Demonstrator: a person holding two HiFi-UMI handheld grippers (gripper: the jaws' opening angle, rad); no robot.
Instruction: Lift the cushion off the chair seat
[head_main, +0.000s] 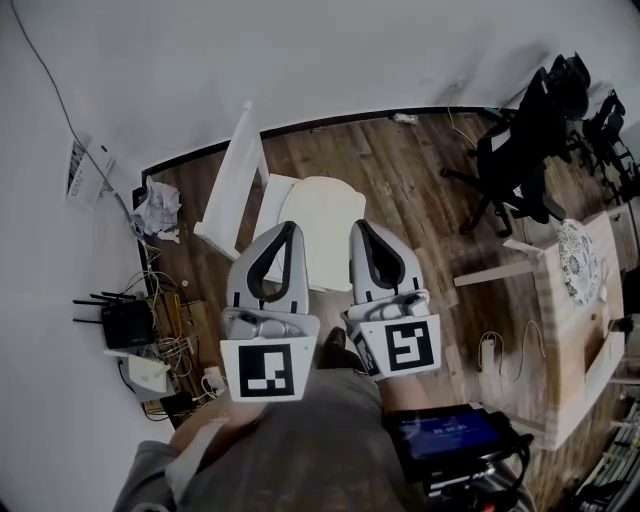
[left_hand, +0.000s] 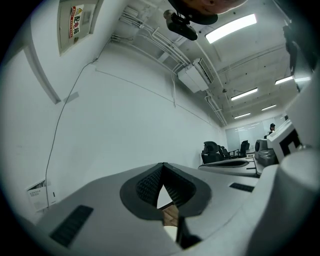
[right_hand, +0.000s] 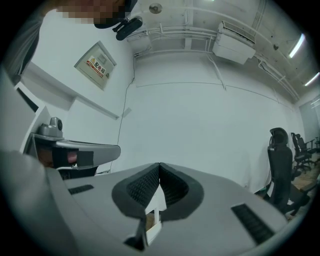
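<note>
On the floor (head_main: 400, 165) left of the chair (head_main: 232, 170) sits a router (head_main: 125, 322) in a tangle of cables. The chair is white, with its back on the left side in the head view. The cushion (head_main: 320, 200) lies flat on its seat as a pale, rounded pad; its near edge is covered by the two claws. The left claw (head_main: 290, 228) is clenched with its tips meeting and nothing between them. The right claw (head_main: 358, 226), just beside it, is clenched and empty too. Both are held level in front of the person and point over the chair toward the wall (head_main: 300, 50); neither touches the cushion. Well right of the chair stand a black office chair (head_main: 520, 160) and a wooden tabletop (head_main: 575, 330). The cushion looks light, soft and likely to sag, so a one-sided pinch would probably let it fold and droop. The better hold is judged to be its near rim, one claw toward each side, with each claw released first and then closed across the pad's thickness. Whether ties fasten it to the seat cannot be seen, so a lift should probably start gently.
</note>
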